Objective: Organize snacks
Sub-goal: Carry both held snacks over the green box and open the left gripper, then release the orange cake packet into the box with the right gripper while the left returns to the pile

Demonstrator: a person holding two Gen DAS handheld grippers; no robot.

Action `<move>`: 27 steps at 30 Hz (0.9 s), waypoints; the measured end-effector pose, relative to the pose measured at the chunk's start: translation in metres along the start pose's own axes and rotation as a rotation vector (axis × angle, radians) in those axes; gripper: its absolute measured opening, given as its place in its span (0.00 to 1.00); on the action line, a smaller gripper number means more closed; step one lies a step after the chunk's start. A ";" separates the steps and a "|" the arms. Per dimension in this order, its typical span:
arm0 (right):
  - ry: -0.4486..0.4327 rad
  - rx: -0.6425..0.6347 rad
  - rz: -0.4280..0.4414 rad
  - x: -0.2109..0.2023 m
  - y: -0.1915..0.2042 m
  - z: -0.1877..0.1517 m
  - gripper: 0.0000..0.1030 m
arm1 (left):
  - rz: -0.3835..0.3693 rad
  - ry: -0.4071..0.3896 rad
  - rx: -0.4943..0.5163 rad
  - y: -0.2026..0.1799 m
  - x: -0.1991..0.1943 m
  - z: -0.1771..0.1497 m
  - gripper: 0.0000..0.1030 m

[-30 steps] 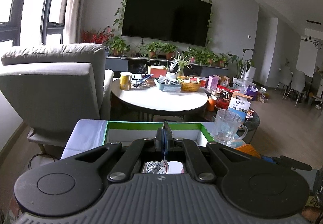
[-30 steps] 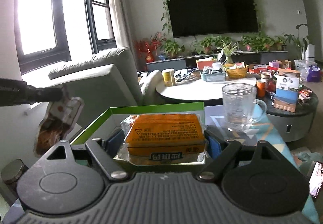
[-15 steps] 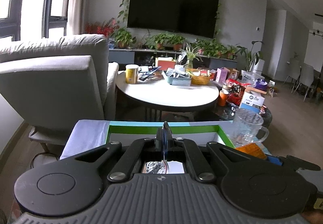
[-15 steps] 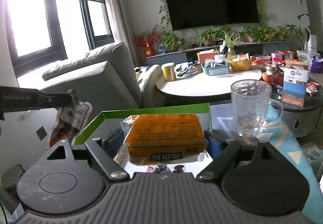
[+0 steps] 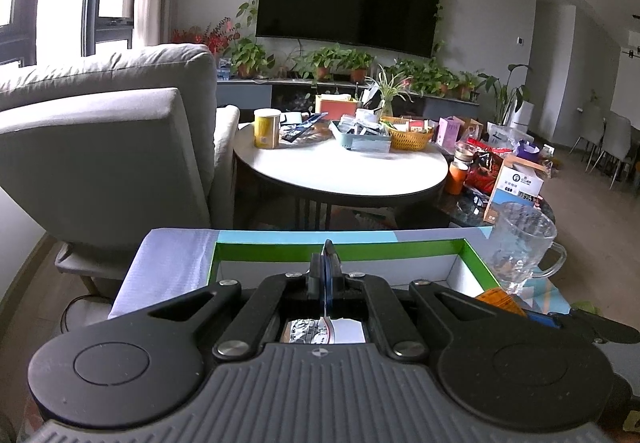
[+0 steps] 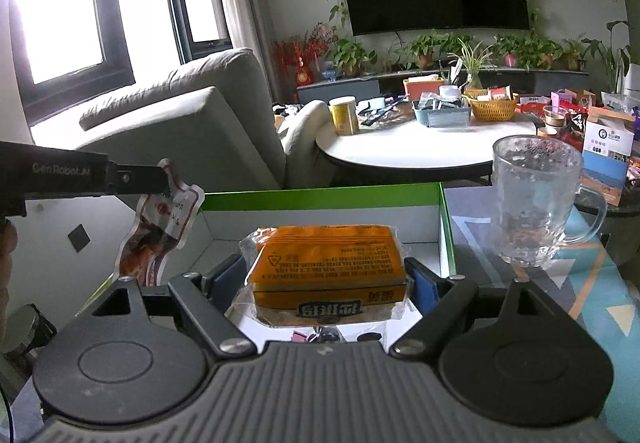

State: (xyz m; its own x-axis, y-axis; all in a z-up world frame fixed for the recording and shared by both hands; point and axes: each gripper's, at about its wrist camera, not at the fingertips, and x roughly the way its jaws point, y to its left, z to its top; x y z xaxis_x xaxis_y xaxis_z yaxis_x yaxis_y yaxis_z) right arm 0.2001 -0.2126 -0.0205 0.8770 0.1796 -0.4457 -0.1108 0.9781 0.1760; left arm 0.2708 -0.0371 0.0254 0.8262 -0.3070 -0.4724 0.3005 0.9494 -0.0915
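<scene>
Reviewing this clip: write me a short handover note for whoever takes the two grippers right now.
Left gripper: shut on a red-and-white snack pouch, which hangs from its fingers at the left edge of the green-rimmed box.
Right gripper: shut on the orange snack pack, held over the box.
Done: both snacks picked up and brought to the box.
Left: lower each into the box and release. The glass mug stands close on the right; keep clear of it.
</scene>
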 end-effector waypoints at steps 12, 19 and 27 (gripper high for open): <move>0.041 -0.010 -0.014 0.021 -0.001 -0.001 0.47 | 0.015 0.056 0.015 0.006 0.035 -0.013 0.01; 0.059 -0.010 -0.025 0.022 0.001 -0.007 0.47 | 0.014 0.104 0.018 0.006 0.037 -0.032 0.02; 0.053 -0.042 -0.044 0.014 0.007 -0.013 0.47 | 0.025 0.093 0.023 0.006 0.017 -0.037 0.11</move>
State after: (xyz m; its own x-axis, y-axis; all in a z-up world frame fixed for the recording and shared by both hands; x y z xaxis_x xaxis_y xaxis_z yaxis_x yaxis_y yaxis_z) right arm 0.2056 -0.2023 -0.0369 0.8554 0.1408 -0.4985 -0.0936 0.9885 0.1185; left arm 0.2691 -0.0340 -0.0155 0.7863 -0.2750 -0.5533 0.2922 0.9545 -0.0592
